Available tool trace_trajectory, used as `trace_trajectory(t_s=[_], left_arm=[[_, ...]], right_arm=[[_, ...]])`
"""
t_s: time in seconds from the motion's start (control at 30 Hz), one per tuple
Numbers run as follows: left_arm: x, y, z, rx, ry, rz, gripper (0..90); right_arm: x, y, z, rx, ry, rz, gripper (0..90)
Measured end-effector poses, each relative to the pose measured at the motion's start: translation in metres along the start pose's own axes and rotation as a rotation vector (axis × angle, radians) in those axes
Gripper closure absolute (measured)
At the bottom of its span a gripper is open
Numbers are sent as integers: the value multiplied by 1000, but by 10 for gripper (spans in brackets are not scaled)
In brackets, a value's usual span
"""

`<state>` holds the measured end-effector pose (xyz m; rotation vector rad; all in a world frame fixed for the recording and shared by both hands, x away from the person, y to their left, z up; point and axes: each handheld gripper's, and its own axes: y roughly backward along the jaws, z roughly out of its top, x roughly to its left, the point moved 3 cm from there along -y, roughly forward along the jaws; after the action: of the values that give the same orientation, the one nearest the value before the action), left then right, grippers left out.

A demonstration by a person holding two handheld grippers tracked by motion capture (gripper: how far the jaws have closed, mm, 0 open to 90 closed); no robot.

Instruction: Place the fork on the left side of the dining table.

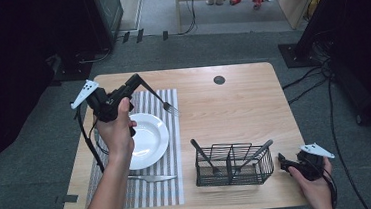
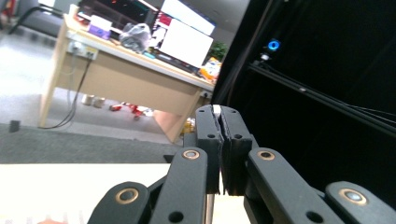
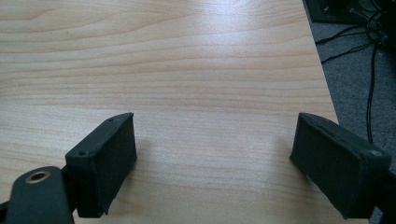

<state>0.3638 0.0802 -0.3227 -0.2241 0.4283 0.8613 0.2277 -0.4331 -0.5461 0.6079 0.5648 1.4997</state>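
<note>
My left gripper pinches 1 fork above the plate; my right gripper, jaws spread, rests beside the wire basket.

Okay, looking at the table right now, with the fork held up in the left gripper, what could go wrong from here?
1. The left gripper pinches the fork only at the handle's end, so it might pivot or slip and drop onto the plate or the striped placemat.
2. The wire basket stands near the table's front edge beside the open right gripper; a careless nudge might push it off.
</note>
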Motion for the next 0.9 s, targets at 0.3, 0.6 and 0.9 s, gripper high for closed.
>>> trace_trajectory(t_s=[0.3,0.6,0.9], left_arm=[[46,-14,-18,-21,95,79,892],[83,-22,-30,-58,198,110,892],[119,-30,-50,-90,300,160,893]], right_arm=[[0,0,0,0,-1,0,138],[0,0,0,0,-2,0,138],[0,0,0,0,0,0,138]])
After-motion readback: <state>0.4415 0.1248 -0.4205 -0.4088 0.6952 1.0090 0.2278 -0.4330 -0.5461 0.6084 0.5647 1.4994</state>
